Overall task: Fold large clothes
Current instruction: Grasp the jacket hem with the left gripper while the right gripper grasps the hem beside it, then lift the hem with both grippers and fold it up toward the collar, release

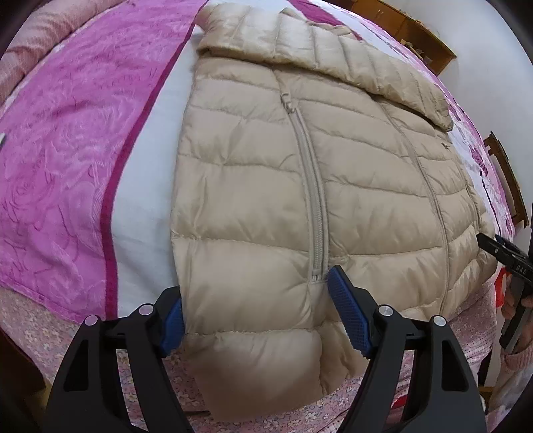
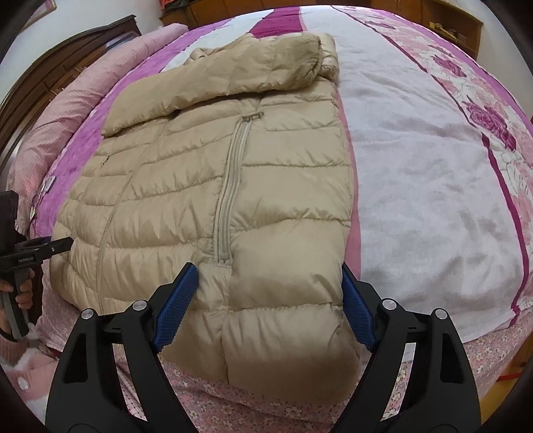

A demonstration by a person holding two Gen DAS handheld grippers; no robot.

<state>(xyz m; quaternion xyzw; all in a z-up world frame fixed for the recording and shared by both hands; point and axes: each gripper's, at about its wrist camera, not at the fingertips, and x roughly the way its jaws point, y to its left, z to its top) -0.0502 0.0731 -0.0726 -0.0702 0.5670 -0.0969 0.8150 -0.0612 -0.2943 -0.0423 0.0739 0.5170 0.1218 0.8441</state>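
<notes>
A home bedroom is shown: a wide bed is covered by a pink and magenta rose-patterned blanket (image 1: 60, 160) and a white fleecy sheet (image 2: 416, 186), with a dark carved wooden headboard (image 2: 66, 60) at far left and orange-brown wooden cabinets (image 2: 443, 23) against the far wall

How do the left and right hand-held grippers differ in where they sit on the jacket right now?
The left hand-held gripper straddles the hem corner of the puffer jacket beside the bright pink blanket; the right hand-held gripper straddles the opposite corner, beside the white towel. The left one's far pad sits at a pocket zipper's lower end; the right one's near pad does. Both stand open with hem between the pads, not visibly clamped.
</notes>
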